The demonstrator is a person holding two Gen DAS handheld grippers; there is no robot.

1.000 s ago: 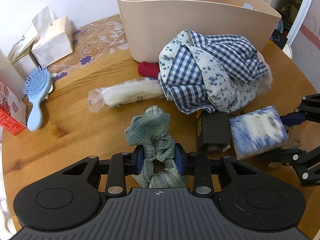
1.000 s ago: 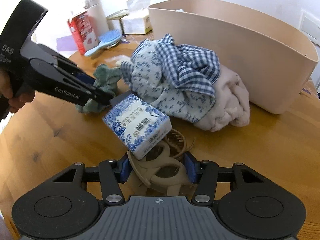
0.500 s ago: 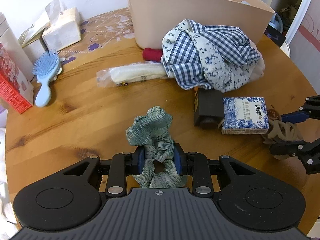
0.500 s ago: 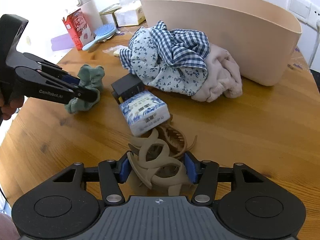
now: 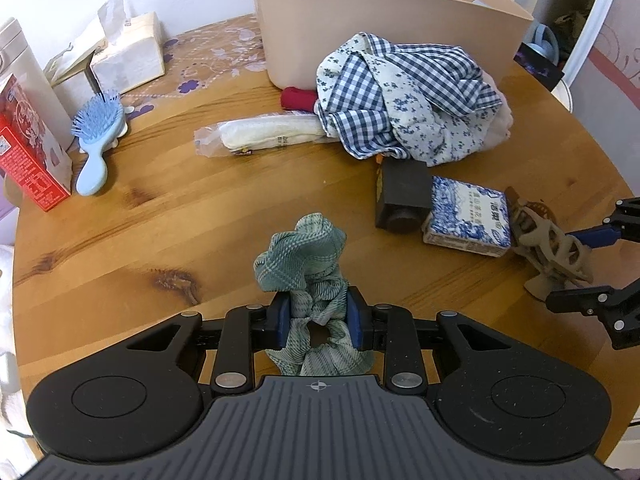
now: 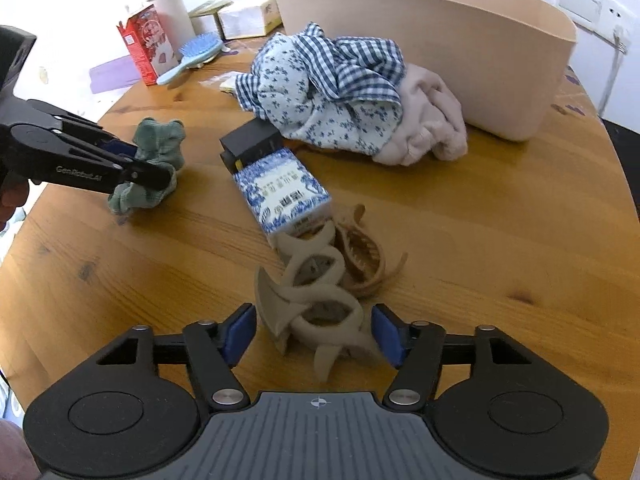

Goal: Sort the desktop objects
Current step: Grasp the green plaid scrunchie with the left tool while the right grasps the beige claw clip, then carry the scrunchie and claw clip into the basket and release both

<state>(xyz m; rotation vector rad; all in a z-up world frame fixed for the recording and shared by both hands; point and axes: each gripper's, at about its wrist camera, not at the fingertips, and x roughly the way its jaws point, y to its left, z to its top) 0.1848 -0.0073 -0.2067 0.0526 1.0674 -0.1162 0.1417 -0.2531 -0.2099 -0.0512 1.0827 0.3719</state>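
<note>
My left gripper (image 5: 320, 312) is shut on a green checked scrunchie (image 5: 304, 256), held just above the wooden table (image 5: 160, 240); from the right wrist it shows at the left (image 6: 150, 164). The jaws of my right gripper (image 6: 313, 332) are opening around a beige claw hair clip (image 6: 316, 300) that stands on the table, a little gap showing at each pad. A brown claw clip (image 6: 364, 256) lies just behind it. A blue-and-white tissue pack (image 6: 284, 192) and a black box (image 6: 252, 140) lie farther back.
A big beige basket (image 5: 360, 40) stands at the back with a pile of checked and floral clothes (image 5: 400, 100) against it. A bagged white roll (image 5: 268, 136), a blue hairbrush (image 5: 96, 136), a red carton (image 5: 28, 160) and a tissue box (image 5: 128, 60) lie to the left.
Both grippers have drawn back from the basket. The tissue pack, earlier resting on the beige clip, now lies on the table. The right jaws have spread off the clip.
</note>
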